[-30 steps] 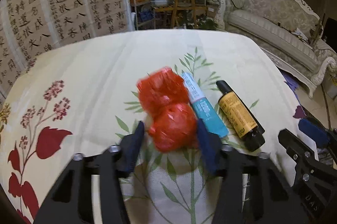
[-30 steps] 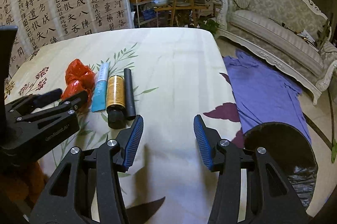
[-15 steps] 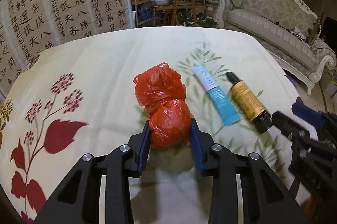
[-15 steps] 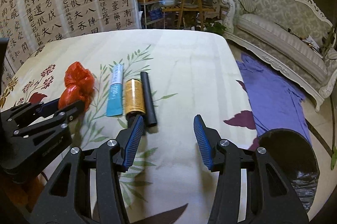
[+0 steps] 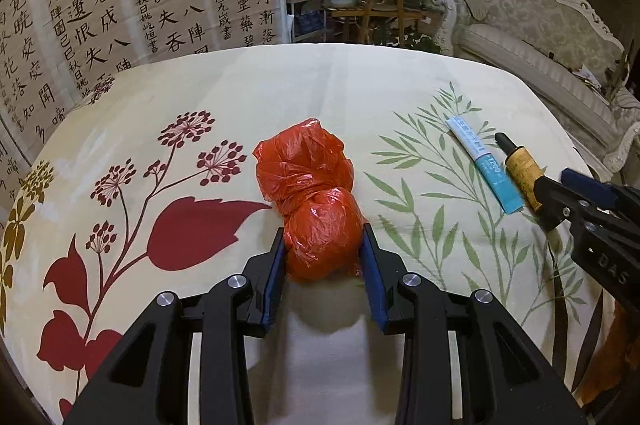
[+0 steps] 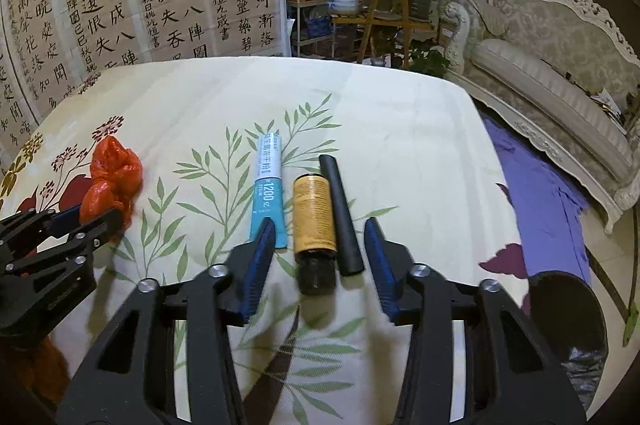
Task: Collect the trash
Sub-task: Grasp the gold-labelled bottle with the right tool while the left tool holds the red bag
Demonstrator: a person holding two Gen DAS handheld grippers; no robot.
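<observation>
Far left of the floral tablecloth (image 5: pixel 360 85), the left gripper (image 5: pixel 323 249) is clamped on the lower lump of the red plastic bag (image 5: pixel 316 209); both blue pads press its sides, the jaws having just narrowed onto it, and the bag's underside is hidden between the fingers. In the right wrist view the same bag (image 6: pixel 114 177) is partly covered by the left gripper's black frame (image 6: pixel 60 237). Next comes the blue-white tube (image 6: pixel 269 189), its near end tucked behind the right gripper's left finger. Then the amber bottle (image 6: pixel 314 221), dark cap blurred, and the black cylinder (image 6: pixel 340 217) touching its right side. The right gripper (image 6: pixel 320 237) straddles both, jaws just narrowing, pads apart from them, nothing held. Far right, the black-lined bin (image 6: pixel 568 309) on the floor is cut off by the frame edge, beside a purple cloth (image 6: pixel 548 201).
</observation>
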